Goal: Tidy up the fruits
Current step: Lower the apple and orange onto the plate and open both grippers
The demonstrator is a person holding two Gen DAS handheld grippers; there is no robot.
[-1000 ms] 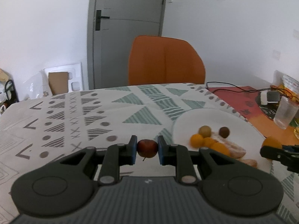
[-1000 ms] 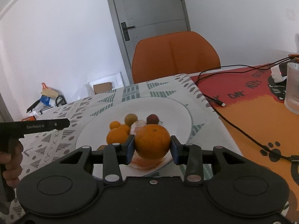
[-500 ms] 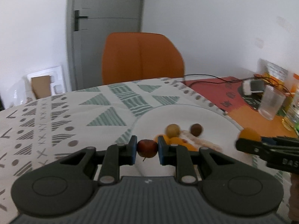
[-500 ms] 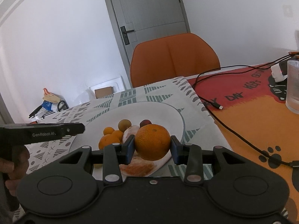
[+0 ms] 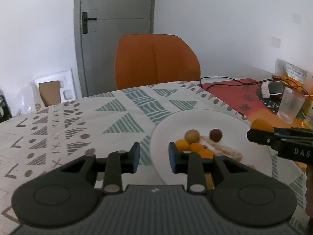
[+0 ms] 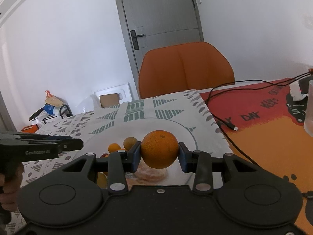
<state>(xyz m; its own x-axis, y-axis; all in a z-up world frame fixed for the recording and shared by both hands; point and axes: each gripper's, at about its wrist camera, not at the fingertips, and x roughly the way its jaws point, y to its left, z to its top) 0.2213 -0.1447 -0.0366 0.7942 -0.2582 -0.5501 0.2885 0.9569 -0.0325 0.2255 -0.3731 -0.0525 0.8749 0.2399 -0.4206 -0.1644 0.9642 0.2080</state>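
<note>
My left gripper [image 5: 153, 157] hovers over the near left edge of the white plate [image 5: 215, 121], and its jaws are opening with nothing between them. A small red fruit [image 6: 104, 154] shows on the plate just past the left finger in the right wrist view. My right gripper [image 6: 159, 152] is shut on a large orange [image 6: 159, 148], held above the plate [image 6: 156, 125] over peeled citrus segments [image 6: 150, 174]. On the plate lie a tan round fruit [image 5: 192, 135], a dark brown one [image 5: 215, 135] and small orange fruits [image 5: 182, 144].
An orange chair [image 5: 156, 60] stands behind the table. To the right lie a red and orange mat [image 6: 264, 129], a black cable [image 6: 225, 121], a glass [image 5: 290, 107] and a white charger [image 5: 272, 89]. A patterned cloth [image 5: 68, 129] covers the table's left side.
The left gripper has swung over the plate and opened; the small red fruit it held is no longer between its jaws. The right gripper still holds the orange, almost in place.
</note>
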